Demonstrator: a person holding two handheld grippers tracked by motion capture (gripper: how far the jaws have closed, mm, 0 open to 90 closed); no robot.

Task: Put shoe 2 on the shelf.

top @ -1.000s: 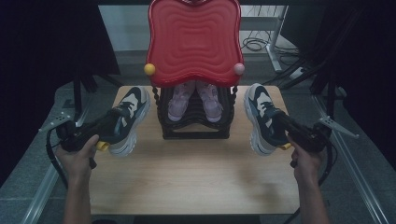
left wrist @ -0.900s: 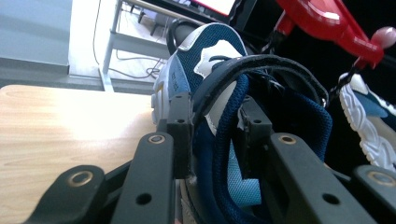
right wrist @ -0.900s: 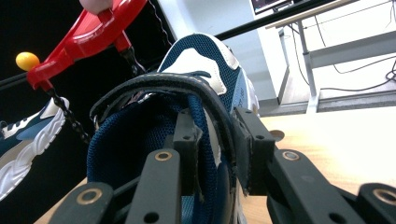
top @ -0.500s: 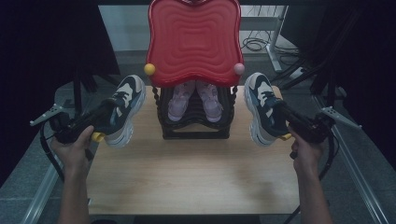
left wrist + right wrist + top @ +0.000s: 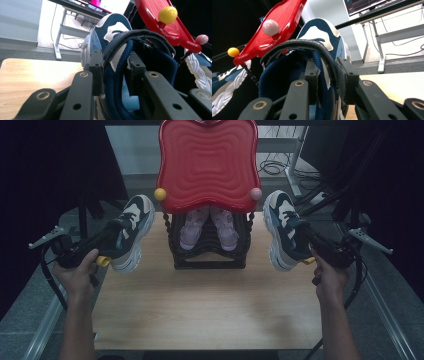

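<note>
Left hand-held gripper (image 5: pixel 111 236) is clamped on the collar of the left sneaker (image 5: pixel 131 231), holding it up off the wooden surface (image 5: pixel 200 305), left of the black shoe rack (image 5: pixel 209 251). Right hand-held gripper (image 5: pixel 306 240) grips the right sneaker (image 5: pixel 281 227) the same way, right of the rack. Red tray (image 5: pixel 207 162) tops the rack, pink shoes (image 5: pixel 209 226) inside.

Overhead lighting is dim; surroundings fall to black. The table (image 5: pixel 210 305) is evenly lit with soft shadows. Gripper views are brighter, with slightly blurred near fingers (image 5: pixel 96 72).
</note>
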